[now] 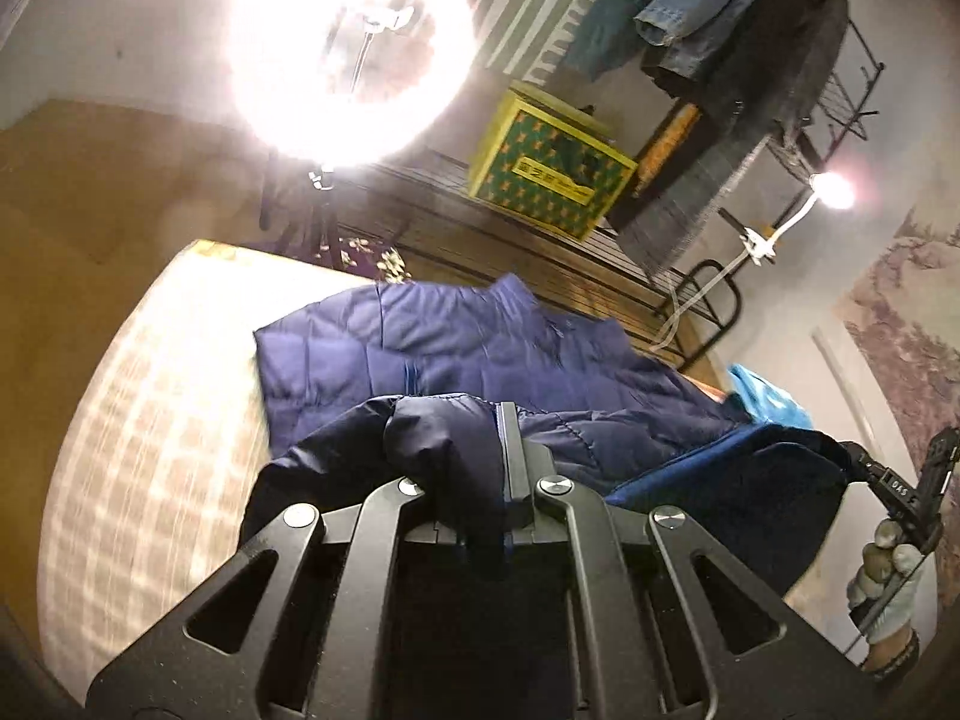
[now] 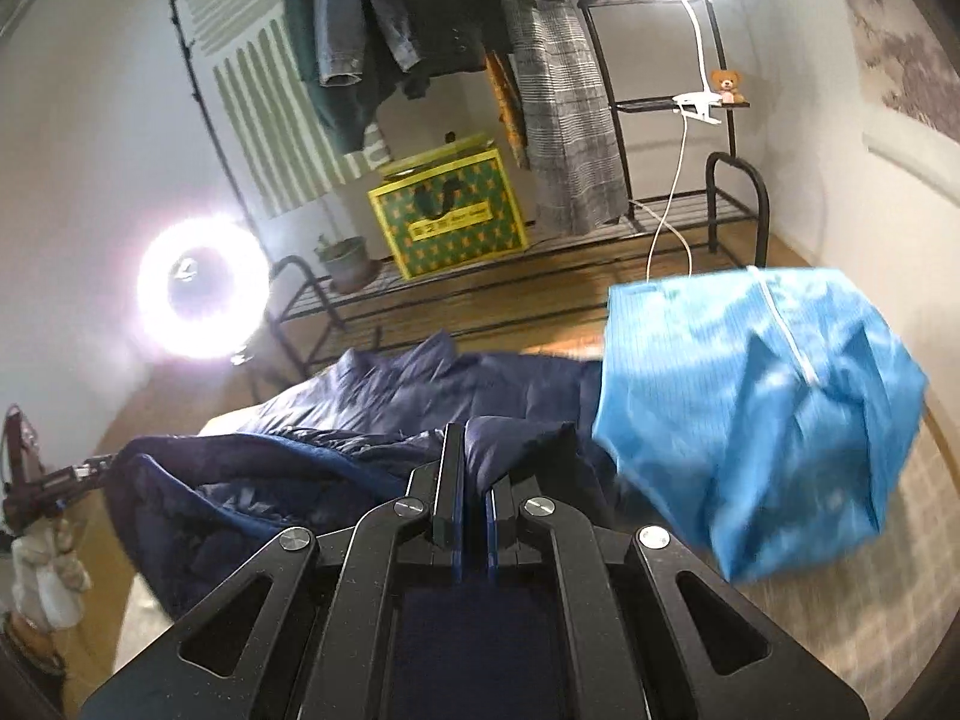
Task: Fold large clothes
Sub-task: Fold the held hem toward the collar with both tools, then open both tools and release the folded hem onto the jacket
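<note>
We hold our left gripper clamped, dark cloth bunched between its jaws. Our right gripper is pinched nearly together on fabric too. Both gloved hands are raised side by side, each wrapped around a handle.

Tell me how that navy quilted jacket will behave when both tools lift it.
The navy quilted jacket likely hangs floppy: it already bunches and droops around the left tool and right tool. Its puffy quilting suggests it is light for its bulk. The smooth, sheeny shell may slip, so the far half could slide on the mattress.
</note>
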